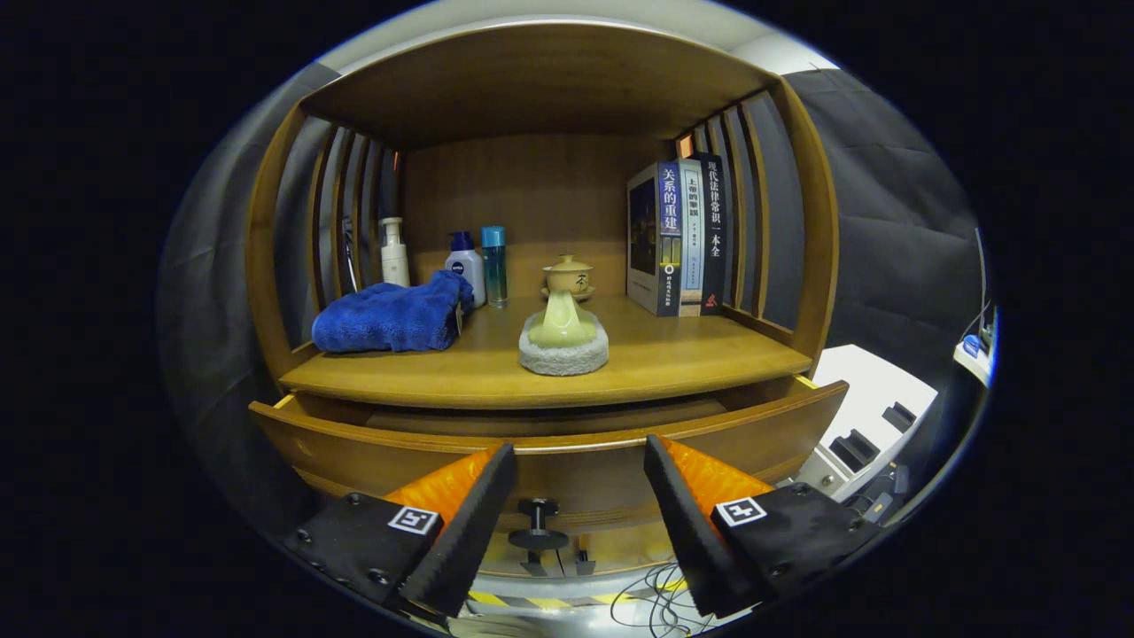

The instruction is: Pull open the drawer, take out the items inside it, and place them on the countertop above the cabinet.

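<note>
A: Drawer (pixel 549 443)? Long axis?
B: Runs side to side under the countertop (pixel 673 363), front panel facing the camera. It stands pulled out a little; a dark gap shows between the panel's top edge and the countertop lip. Contents can't be seen.
A: Knob?
B: Dark knob (pixel 538 523) low on the front panel, stem pointing straight at the camera, sitting between the two fingers.
A: Gripper (pixel 580 461)?
B: Jaws spread wide, touching nothing, tips up against the drawer front's upper edge, one each side of the knob.
A: Countertop room?
B: Blue towel (pixel 390 317) at left, with a pump bottle (pixel 393 252), a white bottle (pixel 466 273) and a teal bottle (pixel 494 264) behind it. Pale ceramic piece on a grey stone base (pixel 563 341) in the middle, lidded teacup (pixel 568 276) behind. Books (pixel 678 237) upright at right. Bare wood along the front edge, widest front right.
</note>
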The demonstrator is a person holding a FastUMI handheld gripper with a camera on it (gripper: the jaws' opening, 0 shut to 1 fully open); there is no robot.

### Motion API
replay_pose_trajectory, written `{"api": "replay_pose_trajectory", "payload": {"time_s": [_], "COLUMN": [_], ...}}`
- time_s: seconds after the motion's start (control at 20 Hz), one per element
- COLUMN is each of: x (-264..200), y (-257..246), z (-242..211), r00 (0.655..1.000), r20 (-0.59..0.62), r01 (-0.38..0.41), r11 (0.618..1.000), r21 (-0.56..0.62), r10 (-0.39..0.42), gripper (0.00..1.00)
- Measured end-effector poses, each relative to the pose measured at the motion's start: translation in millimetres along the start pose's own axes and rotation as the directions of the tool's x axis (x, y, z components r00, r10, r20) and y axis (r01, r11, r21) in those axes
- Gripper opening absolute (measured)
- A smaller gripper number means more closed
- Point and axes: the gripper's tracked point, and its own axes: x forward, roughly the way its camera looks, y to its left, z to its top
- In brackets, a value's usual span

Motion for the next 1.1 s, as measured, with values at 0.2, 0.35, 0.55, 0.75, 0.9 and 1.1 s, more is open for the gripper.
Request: {"api": "replay_pose_trajectory", "payload": {"time_s": [0.2, 0.35, 0.55, 0.75, 0.9, 1.1], "x": [18, 32, 30, 28, 23, 9], "y": [2, 4, 4, 2, 6, 7], "z": [6, 10, 11, 22, 43, 77], "r00": [1.000, 1.000, 1.000, 1.000, 1.000, 0.999], "r20": [0.002, -0.008, 0.006, -0.001, 0.020, 0.051], "r01": [0.009, 0.002, -0.006, 0.003, -0.009, -0.015], "r11": [1.000, 1.000, 1.000, 1.000, 1.000, 1.000], "r21": [-0.013, 0.007, 0.011, 0.006, 0.010, 0.016], "r10": [-0.009, -0.002, 0.006, -0.003, 0.008, 0.015], "gripper": [0.98, 0.98, 0.91, 0.95, 0.95, 0.96]}}
